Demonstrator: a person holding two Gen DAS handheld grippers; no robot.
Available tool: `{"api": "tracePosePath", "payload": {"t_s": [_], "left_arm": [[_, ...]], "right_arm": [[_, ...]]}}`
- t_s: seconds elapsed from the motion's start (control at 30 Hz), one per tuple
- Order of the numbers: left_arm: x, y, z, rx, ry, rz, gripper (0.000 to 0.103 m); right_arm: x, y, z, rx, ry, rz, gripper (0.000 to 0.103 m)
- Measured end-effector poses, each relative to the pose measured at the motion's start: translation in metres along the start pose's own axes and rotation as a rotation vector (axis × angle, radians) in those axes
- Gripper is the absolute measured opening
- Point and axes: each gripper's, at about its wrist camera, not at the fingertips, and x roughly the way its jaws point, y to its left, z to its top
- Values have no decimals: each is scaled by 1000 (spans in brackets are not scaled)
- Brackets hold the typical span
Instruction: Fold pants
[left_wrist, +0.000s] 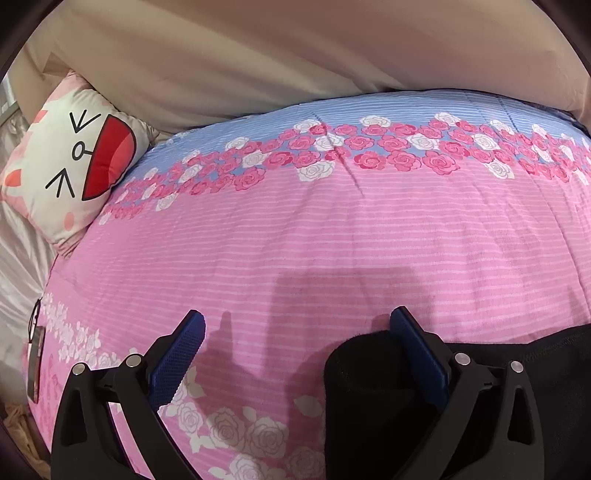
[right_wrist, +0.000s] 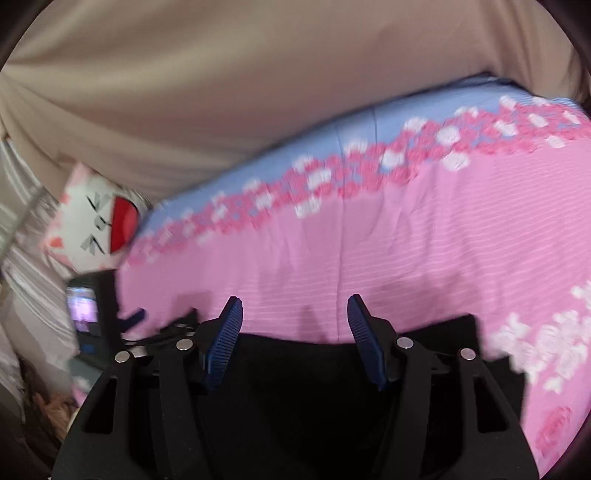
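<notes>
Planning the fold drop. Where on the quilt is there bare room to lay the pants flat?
Free: the wide pink striped middle of the quilt, bordered by the rose band on the far side and the pants at the near edge. Crowded: far left, where the cat pillow sits, and the near edge under both open grippers.

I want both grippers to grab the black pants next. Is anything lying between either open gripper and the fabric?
Nothing visible does. The left gripper is open over the pink bedspread, with the black pants right at its inner finger. The right gripper is open directly above the pants. The cat pillow lies far off.
</notes>
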Motion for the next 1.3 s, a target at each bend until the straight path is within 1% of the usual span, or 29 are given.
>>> {"api": "tracePosePath", "payload": {"t_s": [0.03, 0.07, 0.13, 0.2, 0.27, 0.3, 0.37, 0.47, 0.5, 0.53, 0.57, 0.6, 0.67, 0.77, 0.87, 1.0, 1.07, 1.1, 1.13, 1.17, 1.2, 1.27, 1.3], "left_arm": [[0, 0, 0, 1, 0, 1, 98], [-1, -1, 0, 2, -1, 3, 98], [-2, -1, 0, 4, 2, 9, 98], [-10, 1, 0, 2, 3, 11, 97], [-27, 5, -3, -9, -17, -7, 96], [-42, 7, -7, -12, -27, -38, 96], [-68, 11, -17, -18, -39, -125, 97], [-109, 11, -49, 5, -30, -308, 97], [-117, 9, -64, 24, -16, -346, 97], [-123, 6, -77, 43, 0, -359, 97], [-127, 4, -91, 62, 13, -360, 97], [-132, 1, -109, 96, 21, -345, 97], [-139, -2, -131, 120, 26, -314, 97], [-144, 0, -149, 116, 32, -307, 97], [-149, -2, -157, 138, 18, -286, 97], [-166, -11, -170, 241, -33, -281, 97], [-162, -17, -177, 264, -32, -239, 97], [-158, -19, -180, 274, -32, -204, 97], [-155, -21, -181, 272, -37, -179, 98], [-152, -21, -181, 265, -41, -170, 98], [-149, -19, -178, 244, -37, -170, 98], [-142, -13, -171, 193, -27, -191, 98], [-137, -8, -167, 169, -16, -196, 98]], "right_arm": [[-10, -4, -3, -10, -12, -18, 61], [-24, -8, -8, -26, -24, -54, 63], [-42, -21, -17, -26, -30, -110, 63], [-55, -36, -29, 1, -25, -113, 63], [-66, -50, -42, 19, -15, -108, 63], [-73, -55, -48, 22, -11, -111, 63], [-86, -65, -60, 27, -5, -110, 63], [-103, -70, -77, -5, -9, -90, 63], [-108, -70, -83, -36, -13, -97, 63], [-114, -68, -88, -73, -16, -118, 64], [-119, -65, -97, -134, -18, -156, 64], [-123, -62, -105, -195, -16, -191, 66], [-127, -56, -119, -285, -15, -235, 81], [-124, -48, -138, -381, -6, -261, 82], [-109, -45, -147, -418, 11, -327, 82], [-99, -44, -157, -452, 12, -394, 82], [-95, -44, -157, -444, 3, -407, 82], [-94, -44, -157, -436, -3, -409, 82], [-93, -43, -155, -426, -13, -410, 82], [-91, -43, -153, -421, -16, -413, 81], [-87, -43, -151, -419, -11, -412, 79], [-80, -41, -147, -398, 17, -372, 54], [-79, -40, -144, -378, 26, -347, 47]]}}
